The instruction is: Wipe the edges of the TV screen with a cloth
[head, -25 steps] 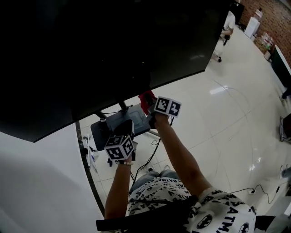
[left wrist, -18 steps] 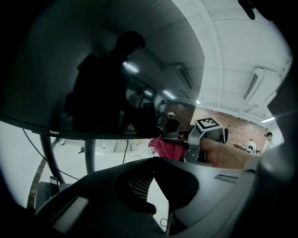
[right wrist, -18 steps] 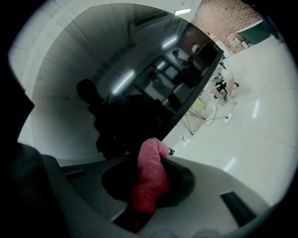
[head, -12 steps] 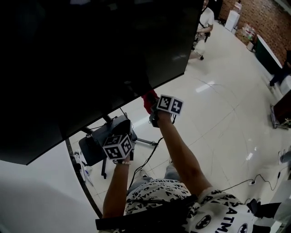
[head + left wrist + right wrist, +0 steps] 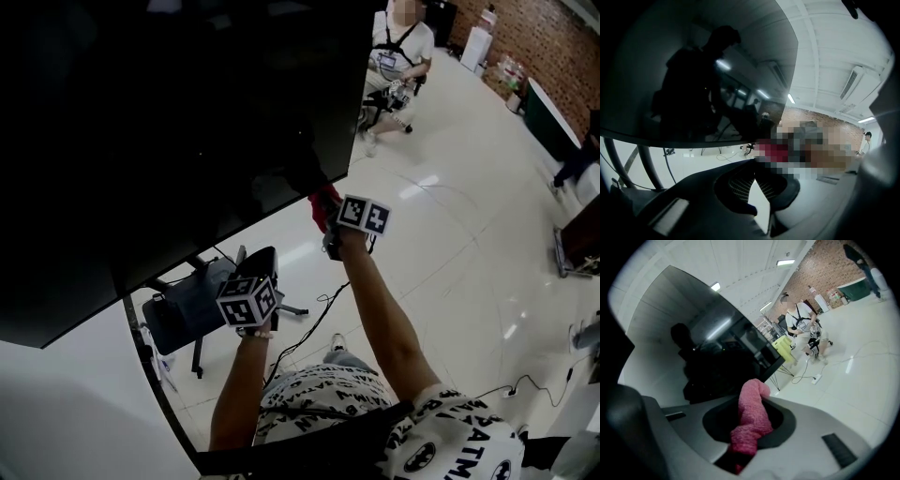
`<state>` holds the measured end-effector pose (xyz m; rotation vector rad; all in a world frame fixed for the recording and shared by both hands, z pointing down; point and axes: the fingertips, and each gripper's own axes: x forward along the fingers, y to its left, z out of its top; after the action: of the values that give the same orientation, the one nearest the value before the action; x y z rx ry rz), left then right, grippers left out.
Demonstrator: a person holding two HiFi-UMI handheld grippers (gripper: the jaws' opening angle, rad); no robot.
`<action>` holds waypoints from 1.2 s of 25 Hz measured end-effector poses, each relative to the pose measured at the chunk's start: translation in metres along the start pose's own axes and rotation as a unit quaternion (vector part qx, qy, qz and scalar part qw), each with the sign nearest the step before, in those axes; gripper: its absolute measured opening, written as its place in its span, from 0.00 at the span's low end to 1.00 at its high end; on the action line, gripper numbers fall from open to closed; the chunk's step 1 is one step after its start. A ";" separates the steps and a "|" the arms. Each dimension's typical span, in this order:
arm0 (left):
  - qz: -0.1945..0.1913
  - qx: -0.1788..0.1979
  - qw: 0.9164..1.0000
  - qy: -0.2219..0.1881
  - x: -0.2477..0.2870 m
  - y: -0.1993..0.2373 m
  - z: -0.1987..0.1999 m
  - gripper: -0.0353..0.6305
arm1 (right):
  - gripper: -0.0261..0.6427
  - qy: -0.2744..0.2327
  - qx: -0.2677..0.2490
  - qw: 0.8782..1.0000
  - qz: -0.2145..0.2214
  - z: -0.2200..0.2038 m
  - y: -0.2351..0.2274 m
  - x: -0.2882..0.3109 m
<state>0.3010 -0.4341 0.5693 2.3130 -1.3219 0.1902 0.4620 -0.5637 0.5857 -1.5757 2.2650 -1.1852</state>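
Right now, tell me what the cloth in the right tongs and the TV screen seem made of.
Cloth: soft pink terry or microfibre, judging by its fuzzy, nubbly pile; matte.
TV screen: glossy black glass or hard plastic, unclear which; it throws back sharp, mirror-like reflections.

TV screen (image 5: 187,112) is glossy black, mirror-smooth, throwing back reflections; cloth (image 5: 752,404) is pink, fuzzy, nubby terry; right gripper (image 5: 750,425) shows fingers (image 5: 813,427) of smooth matt grey plastic; floor (image 5: 469,234) gleams polished white; far wall (image 5: 553,37) is rough red brick
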 end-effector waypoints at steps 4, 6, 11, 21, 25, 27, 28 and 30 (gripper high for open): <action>0.000 0.000 1.000 0.003 0.027 -0.021 0.004 0.06 | 0.15 -0.002 -0.021 1.000 -0.002 0.031 -0.028 -0.009; -0.001 0.001 1.000 0.002 0.038 -0.030 0.007 0.06 | 0.15 0.000 -0.047 0.999 -0.006 0.042 -0.036 -0.011; 0.001 -0.005 1.000 -0.003 0.053 -0.038 0.004 0.05 | 0.15 0.015 -0.168 0.986 -0.013 0.055 -0.048 -0.011; 0.001 0.005 1.000 -0.012 0.061 -0.057 0.014 0.06 | 0.15 0.043 -0.407 0.912 0.016 0.085 -0.015 -0.021; -0.015 0.017 1.000 -0.017 0.060 -0.071 0.026 0.06 | 0.15 0.050 -0.453 0.890 0.024 0.099 -0.006 -0.026; -0.025 0.021 0.999 -0.022 0.060 -0.076 0.035 0.05 | 0.15 0.050 -0.480 0.875 0.031 0.108 0.002 -0.028; -0.029 0.025 0.999 -0.024 0.060 -0.078 0.041 0.05 | 0.15 0.048 -0.495 0.867 0.034 0.113 0.007 -0.031; -0.037 0.036 0.998 -0.034 0.061 -0.085 0.057 0.06 | 0.15 0.042 -0.526 0.849 0.036 0.128 0.019 -0.036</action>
<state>0.3985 -0.4717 0.5125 2.4436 -1.2788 0.1392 0.5303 -0.5976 0.4751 -1.6243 3.2248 0.1578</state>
